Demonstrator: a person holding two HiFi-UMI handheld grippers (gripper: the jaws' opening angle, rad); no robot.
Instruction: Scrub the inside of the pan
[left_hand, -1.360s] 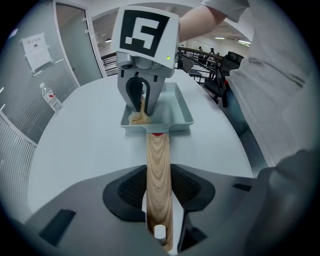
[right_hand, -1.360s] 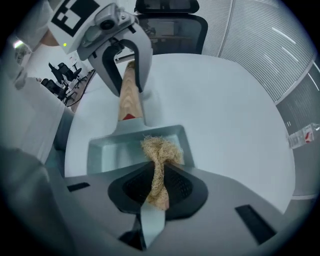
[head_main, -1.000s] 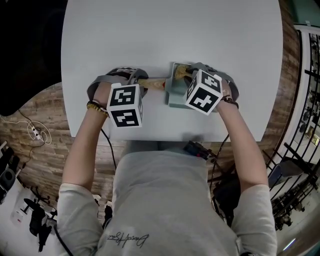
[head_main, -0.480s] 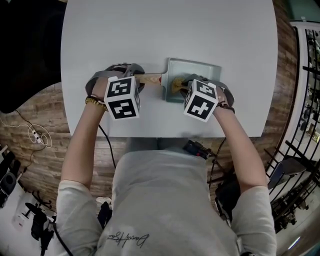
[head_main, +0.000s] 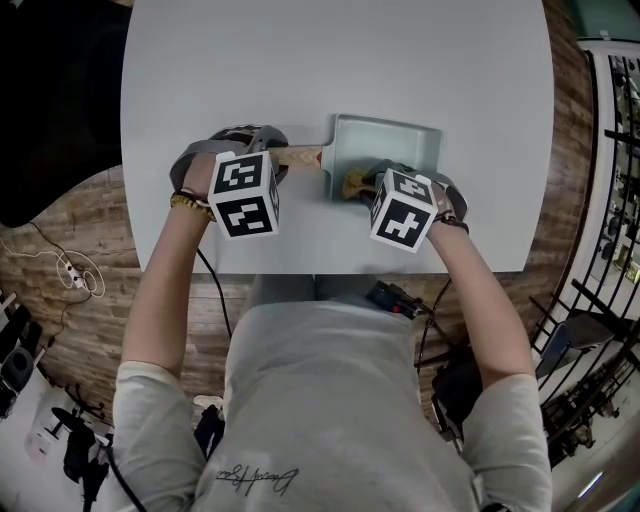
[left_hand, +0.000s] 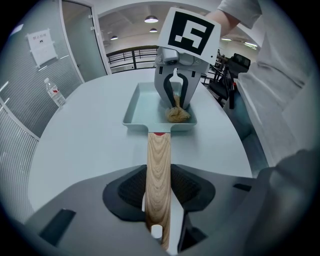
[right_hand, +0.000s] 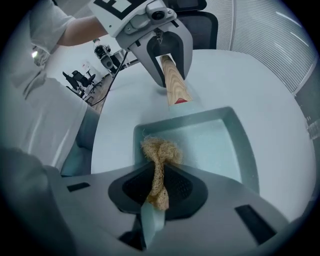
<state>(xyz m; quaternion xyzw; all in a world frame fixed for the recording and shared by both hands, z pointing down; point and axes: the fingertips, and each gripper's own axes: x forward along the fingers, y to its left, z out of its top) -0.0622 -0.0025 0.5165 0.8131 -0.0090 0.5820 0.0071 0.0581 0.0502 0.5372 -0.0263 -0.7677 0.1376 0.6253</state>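
Resting inside the pale-green rectangular pan, a tan fibrous scrubber is pinched by the right gripper; the pan's wooden handle is clamped by the left gripper.

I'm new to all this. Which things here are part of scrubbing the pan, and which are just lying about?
In use:
- pan
- its wooden handle, clamped in the left gripper
- fibre scrubber, clamped in the right gripper, inside the pan

Lying about:
- water bottle, off to the side
- paper notice on the glass wall
- office chairs
- cables on the floor
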